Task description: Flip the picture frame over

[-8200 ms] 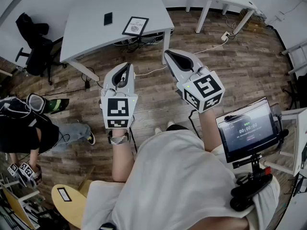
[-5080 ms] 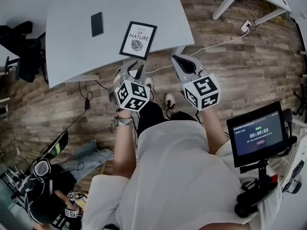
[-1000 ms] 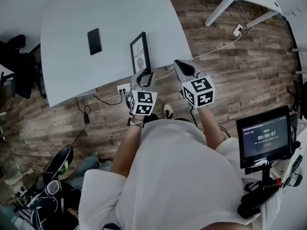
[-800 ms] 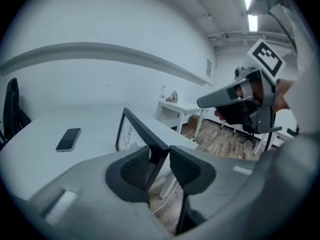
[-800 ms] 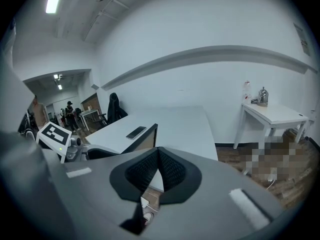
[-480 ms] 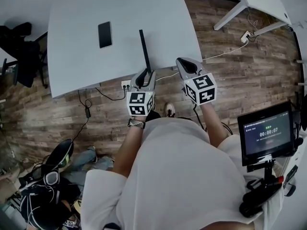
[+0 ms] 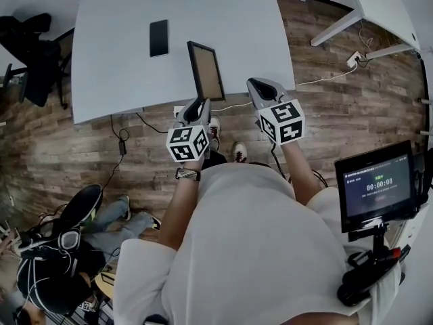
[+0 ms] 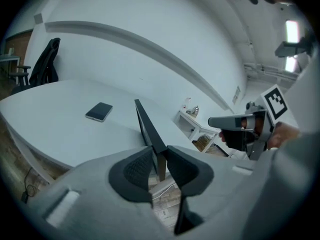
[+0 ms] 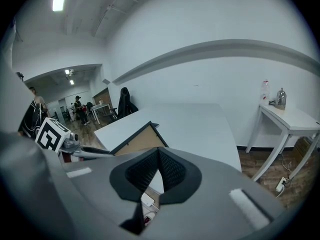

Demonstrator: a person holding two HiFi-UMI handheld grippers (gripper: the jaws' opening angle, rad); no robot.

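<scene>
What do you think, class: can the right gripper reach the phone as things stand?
Probably not directly: the picture frame, tilted up on edge, stands between the right gripper and the phone.

Material notes from my end: the picture frame (image 7: 206, 70) has a matt black moulding and a plain brown backing, fibreboard or card by the look, zero shine. Under it the table (image 7: 122, 80) is a smooth, matt pale grey top. At the frame's 10 o'clock the phone (image 7: 159, 38) is a glossy black slab. Down below, the floor (image 7: 352, 114) is grainy, worn wood-look planks. My right claw (image 9: 158, 151) is matt grey plastic, and its pads (image 9: 172, 171) are dark, finely knobbly, rubbery looking. At 3 o'clock the screen (image 7: 377, 188) is glossy, and my shirt (image 7: 257, 249) is plain white cloth.
</scene>
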